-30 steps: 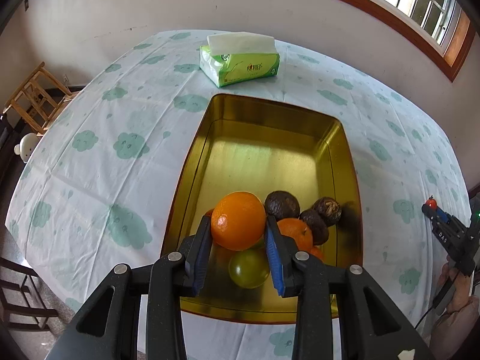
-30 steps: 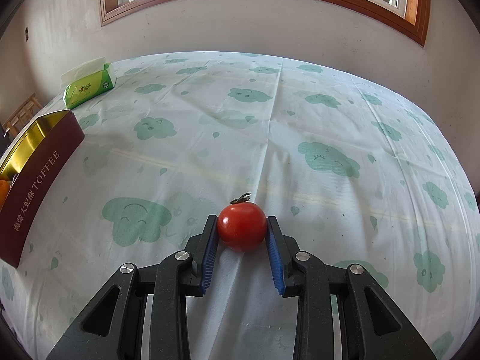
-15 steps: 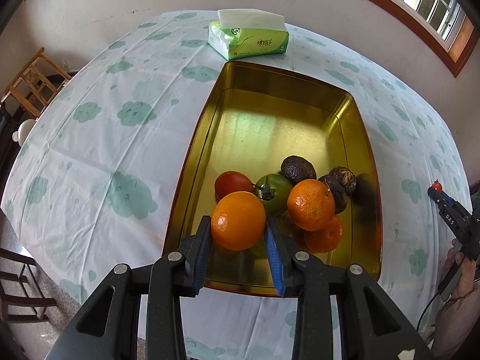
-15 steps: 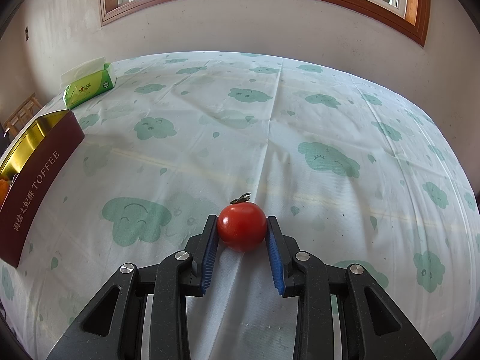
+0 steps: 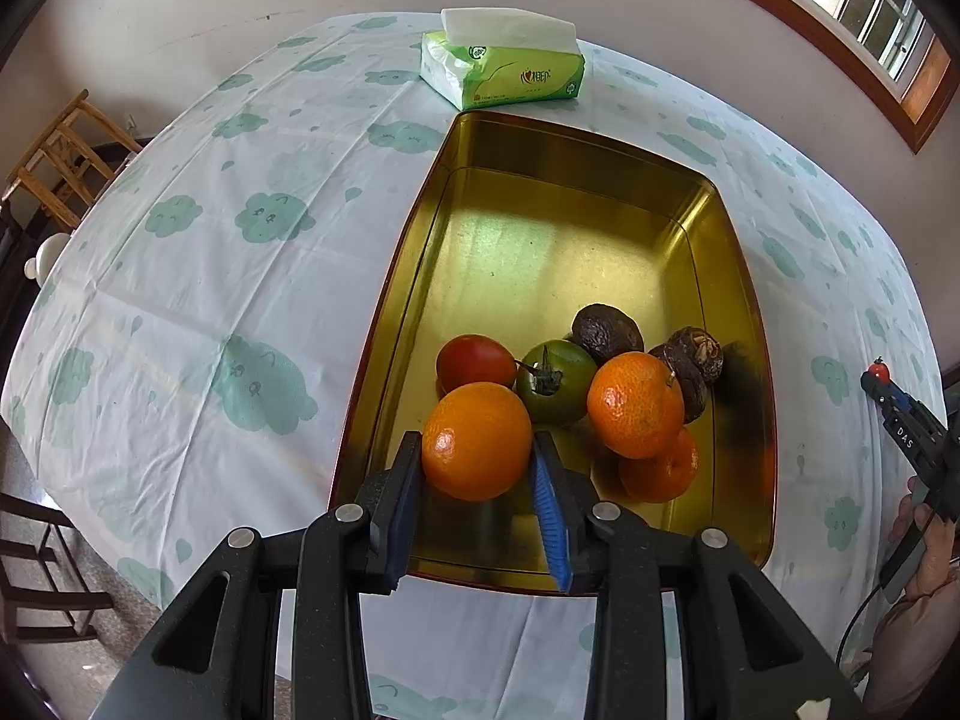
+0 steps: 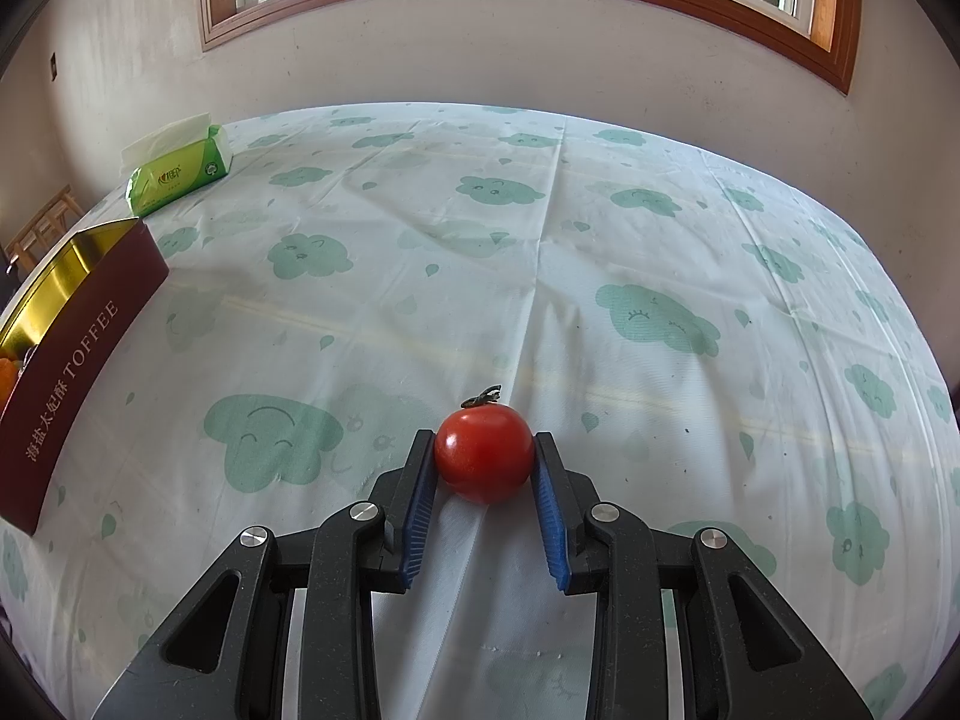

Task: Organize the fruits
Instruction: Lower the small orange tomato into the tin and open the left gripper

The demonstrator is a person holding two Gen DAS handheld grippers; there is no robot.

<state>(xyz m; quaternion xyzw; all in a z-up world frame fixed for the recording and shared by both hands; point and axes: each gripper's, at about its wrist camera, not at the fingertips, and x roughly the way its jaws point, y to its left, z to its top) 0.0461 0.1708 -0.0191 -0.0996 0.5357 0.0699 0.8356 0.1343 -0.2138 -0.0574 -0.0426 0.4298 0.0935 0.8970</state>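
Left tool point(image 5: 477, 459) pinches our orange point(image 5: 477, 441) over the tin's point(image 5: 744, 300) near end; right tool point(image 6: 483, 468) grips a tomato point(image 6: 484, 455) on the bench point(image 6: 600, 240), tin well off left.

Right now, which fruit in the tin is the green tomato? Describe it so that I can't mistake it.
Look in the gold tin beside the tissue pack; the fruit sits at its near end. The green tomato lies mid-cluster, between a red tomato and an orange. It is the only green fruit and has a dried stalk.
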